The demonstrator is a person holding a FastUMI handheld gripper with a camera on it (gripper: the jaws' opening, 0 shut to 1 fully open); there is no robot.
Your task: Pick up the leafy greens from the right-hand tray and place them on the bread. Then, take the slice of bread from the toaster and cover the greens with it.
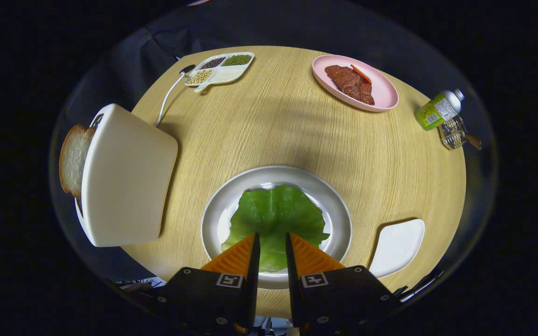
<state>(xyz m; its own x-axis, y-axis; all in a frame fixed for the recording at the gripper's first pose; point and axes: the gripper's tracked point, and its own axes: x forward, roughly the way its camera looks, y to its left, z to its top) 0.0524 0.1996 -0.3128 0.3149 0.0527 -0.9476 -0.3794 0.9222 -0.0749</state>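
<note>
The gripper [272, 239] is held slightly parted over the green lettuce leaf [276, 217] (gripping nothing) on the round white plate [213, 219]; a cream toaster [126, 179] is seen at the desk's left edge.

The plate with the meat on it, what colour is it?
Pink. The plate with the meat shows clearly in the gripper view, far beyond the fingers.

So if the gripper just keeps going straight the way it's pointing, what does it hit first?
Most likely the lettuce on the white plate. The gripper has its fingers slightly apart with the leaf showing between them. How far above the leaf they are is hard to tell.
</note>
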